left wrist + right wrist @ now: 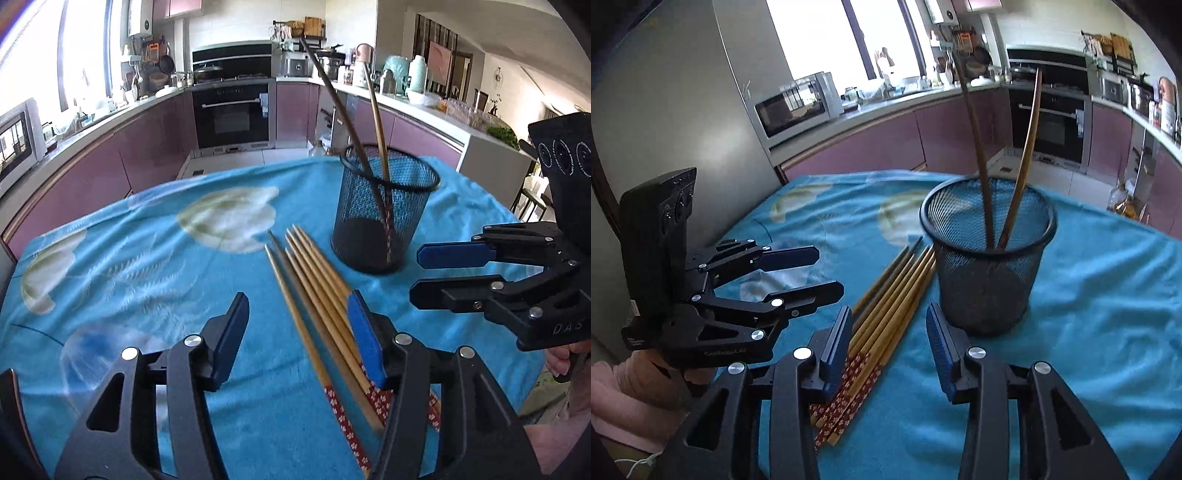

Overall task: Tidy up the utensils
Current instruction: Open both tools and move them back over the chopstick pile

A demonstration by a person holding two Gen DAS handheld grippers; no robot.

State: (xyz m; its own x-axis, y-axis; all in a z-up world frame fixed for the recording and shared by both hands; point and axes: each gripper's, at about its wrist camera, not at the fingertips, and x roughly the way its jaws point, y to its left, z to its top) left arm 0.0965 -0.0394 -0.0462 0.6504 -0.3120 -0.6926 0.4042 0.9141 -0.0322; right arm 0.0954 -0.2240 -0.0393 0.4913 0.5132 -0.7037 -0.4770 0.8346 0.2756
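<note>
Several wooden chopsticks [317, 295] with red patterned ends lie side by side on the blue cloth [129, 277], just left of a black mesh cup [384, 221]. Two chopsticks [343, 114] stand tilted inside the cup. My left gripper [299, 332] is open above the lying bundle, with its jaws on either side of it and no pad touching. In the right wrist view, my right gripper [890, 343] is open between the bundle [894, 291] and the cup [990, 280]. The left gripper [829, 271] appears there at the left, and the right gripper [417, 275] shows at the right of the left wrist view.
The cloth-covered table [1089, 295] ends close behind the cup. Beyond it are purple kitchen cabinets, a black oven [232, 114], a microwave [794, 107] and crowded counters. A hand in a pink sleeve [635, 384] holds the left gripper.
</note>
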